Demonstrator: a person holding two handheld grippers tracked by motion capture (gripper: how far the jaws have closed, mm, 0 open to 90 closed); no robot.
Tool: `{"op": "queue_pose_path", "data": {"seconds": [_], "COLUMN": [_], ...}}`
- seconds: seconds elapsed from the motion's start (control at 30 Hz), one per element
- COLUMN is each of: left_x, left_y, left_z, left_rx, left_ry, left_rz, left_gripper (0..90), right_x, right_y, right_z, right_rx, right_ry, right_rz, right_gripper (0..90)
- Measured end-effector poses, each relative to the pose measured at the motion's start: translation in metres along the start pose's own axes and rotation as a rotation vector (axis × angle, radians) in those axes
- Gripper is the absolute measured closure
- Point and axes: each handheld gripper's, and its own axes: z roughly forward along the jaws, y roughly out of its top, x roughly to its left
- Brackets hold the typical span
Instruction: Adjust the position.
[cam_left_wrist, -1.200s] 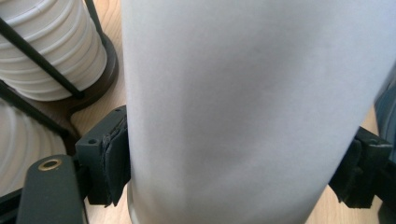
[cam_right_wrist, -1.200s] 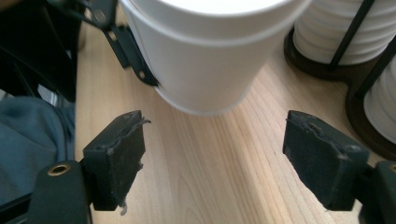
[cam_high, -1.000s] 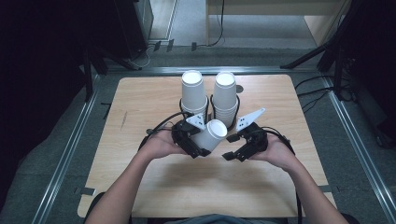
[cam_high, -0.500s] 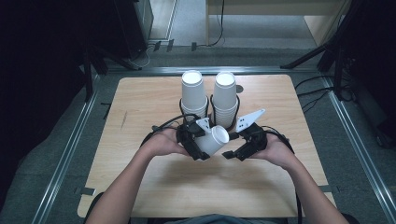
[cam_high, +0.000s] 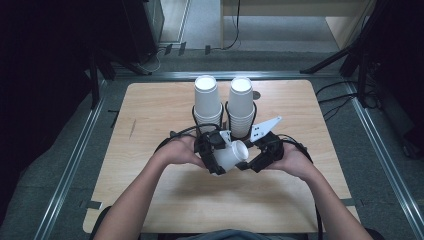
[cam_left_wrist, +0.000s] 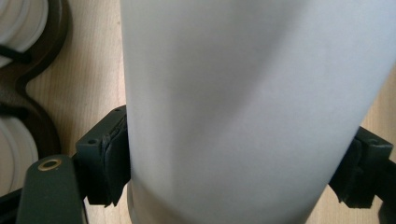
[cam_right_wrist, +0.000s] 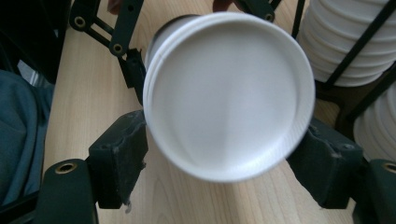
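A white paper cup (cam_high: 233, 154) lies on its side above the wooden table (cam_high: 150, 115), its mouth turned to the right. My left gripper (cam_high: 219, 158) is shut on the cup's body (cam_left_wrist: 252, 107), one pad (cam_left_wrist: 109, 163) pressed on each side. My right gripper (cam_high: 249, 161) faces the cup's open mouth (cam_right_wrist: 229, 93). Its jaws have just been opening and stand on either side of the rim, with the left pad (cam_right_wrist: 121, 158) just clear of it. A second rim edge shows at the cup's mouth, as of two nested cups.
Two tall stacks of white cups (cam_high: 207, 100) (cam_high: 241, 102) stand in a black wire holder (cam_high: 225, 117) just beyond the grippers. Both forearms come in from the near edge. The table's edges are ringed by metal rails (cam_high: 75, 155) over a grey floor.
My left gripper and the cup have come a little nearer to me and lower. The right hand has stayed where it was.
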Motion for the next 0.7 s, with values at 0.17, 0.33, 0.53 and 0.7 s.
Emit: {"op": "queue_pose_path", "data": {"seconds": [0.17,0.33,0.53,0.7], "left_x": [-0.004,-0.009,-0.008,-0.011], "left_y": [0.002,0.005,0.003,-0.003], "left_z": [0.004,0.008,0.007,0.004], "left_rx": [0.025,0.034,0.013,-0.055], "left_ry": [-0.009,-0.024,-0.032,0.026], "left_rz": [0.027,0.068,0.066,0.076], "left_gripper": [15.1,15.1,14.3,7.8], "right_x": [-0.001,0.003,0.004,0.006], "right_y": [0.002,0.006,0.007,0.008], "right_z": [0.006,0.015,0.014,0.01], "right_rx": [0.008,0.034,0.042,0.044], "right_ry": [0.032,0.065,0.065,0.053], "right_rz": [-0.003,-0.029,-0.023,-0.037], "right_gripper": [22.0,21.9,23.8,23.6]}}
